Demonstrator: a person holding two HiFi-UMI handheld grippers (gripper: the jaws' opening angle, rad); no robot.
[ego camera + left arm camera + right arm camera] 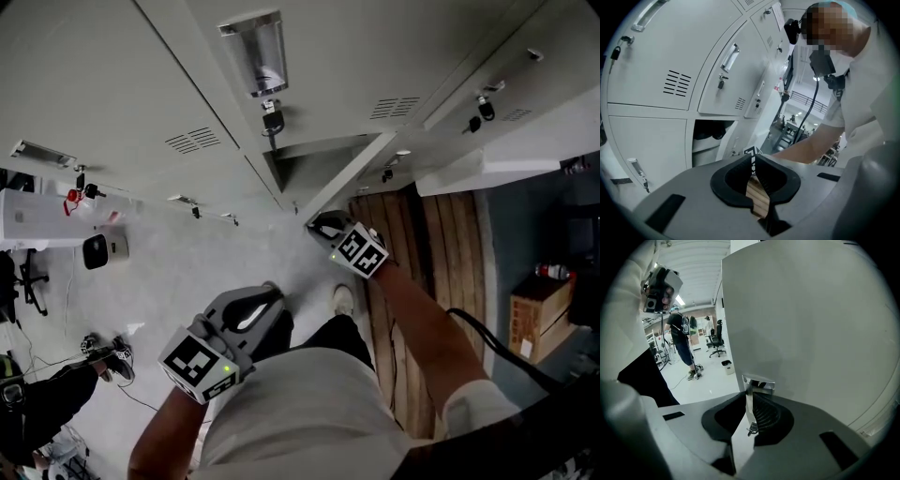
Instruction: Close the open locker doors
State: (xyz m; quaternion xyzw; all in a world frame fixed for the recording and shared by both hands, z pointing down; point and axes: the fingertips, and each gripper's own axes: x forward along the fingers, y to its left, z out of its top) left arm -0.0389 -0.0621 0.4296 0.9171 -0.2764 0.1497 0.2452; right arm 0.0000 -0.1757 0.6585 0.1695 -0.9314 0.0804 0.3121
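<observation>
Grey lockers (141,75) behind; open door (811,310) stands upright, edge in right claw (750,385).

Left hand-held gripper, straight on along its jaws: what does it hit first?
Probably the right hand-held gripper, whose marker cube shows just beyond the tips of the left hand-held gripper, at the edge of the open locker door. Depth unclear.

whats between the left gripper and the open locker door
Only pale floor, seen in the head view: nothing stands between the left gripper and the open locker door, whose edge sits in the right gripper.
</observation>
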